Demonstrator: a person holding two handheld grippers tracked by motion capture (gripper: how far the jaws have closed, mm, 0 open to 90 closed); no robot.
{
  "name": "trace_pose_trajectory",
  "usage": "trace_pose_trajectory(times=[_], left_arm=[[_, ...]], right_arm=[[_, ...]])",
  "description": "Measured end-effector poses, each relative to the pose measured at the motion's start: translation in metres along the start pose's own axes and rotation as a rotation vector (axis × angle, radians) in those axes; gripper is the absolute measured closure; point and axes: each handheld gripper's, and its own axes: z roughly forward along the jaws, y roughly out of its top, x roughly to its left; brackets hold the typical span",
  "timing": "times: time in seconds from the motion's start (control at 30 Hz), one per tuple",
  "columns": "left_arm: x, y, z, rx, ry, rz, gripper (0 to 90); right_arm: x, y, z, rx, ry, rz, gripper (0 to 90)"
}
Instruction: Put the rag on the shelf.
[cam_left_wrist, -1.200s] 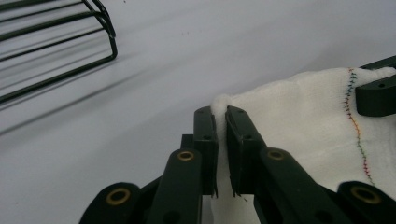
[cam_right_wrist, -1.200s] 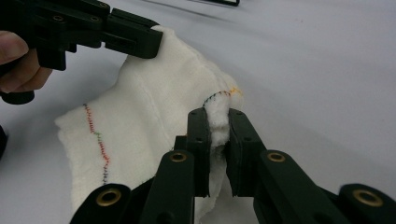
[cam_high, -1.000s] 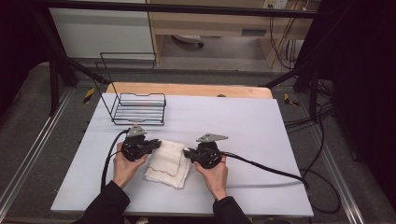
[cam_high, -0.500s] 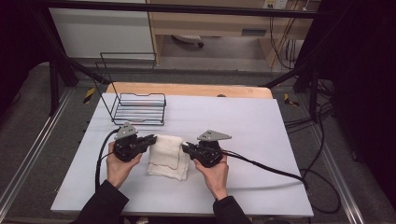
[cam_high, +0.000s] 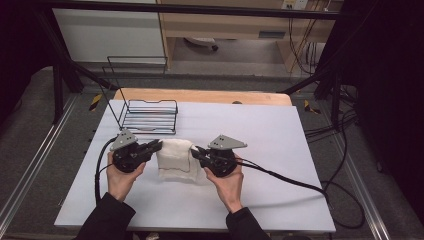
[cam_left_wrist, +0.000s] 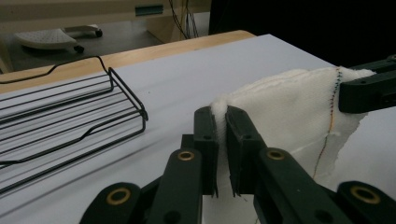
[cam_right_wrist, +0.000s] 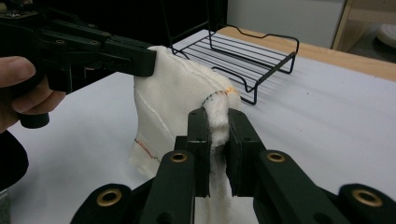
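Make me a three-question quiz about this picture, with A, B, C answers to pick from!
1. Where is the black wire rack?
A. Table's far left
B. Table's near right
C. On the floor

2. What colour is the soft folded cloth?
A. Blue
B. White
C. Green

3. What are the left tool and right tool doing?
A. Lying open
B. Gripping the rack
C. Pinching the cloth

Answers: A, the rack sits at the far left of the white table; B, the cloth is white with coloured stitching; C, each tool's jaws clamp a cloth edge, lifting it.
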Motion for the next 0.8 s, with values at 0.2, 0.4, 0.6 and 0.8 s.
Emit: trace_pose_trajectory(times=[0.2,0.4,0.6,0.8], left_arm=[[0.000,0.005,-0.009,-0.044,0.009,-0.001,83.1],[0.000,0.010,-0.017,-0.075,0.016,0.001,83.1],[0.000,0.014,-0.023,-0.103,0.020,-0.001,83.1],[-0.001,0.018,-0.029,-0.133,0.039,0.006,83.2]], right_arm=[[0.004,0.008,-0.001,-0.025,-0.002,-0.021,81.3],[0.007,0.017,-0.003,-0.044,-0.004,-0.039,81.4],[0.010,0.024,-0.004,-0.071,-0.004,-0.050,81.4],[0.014,0.033,-0.004,-0.097,-0.006,-0.071,81.4]])
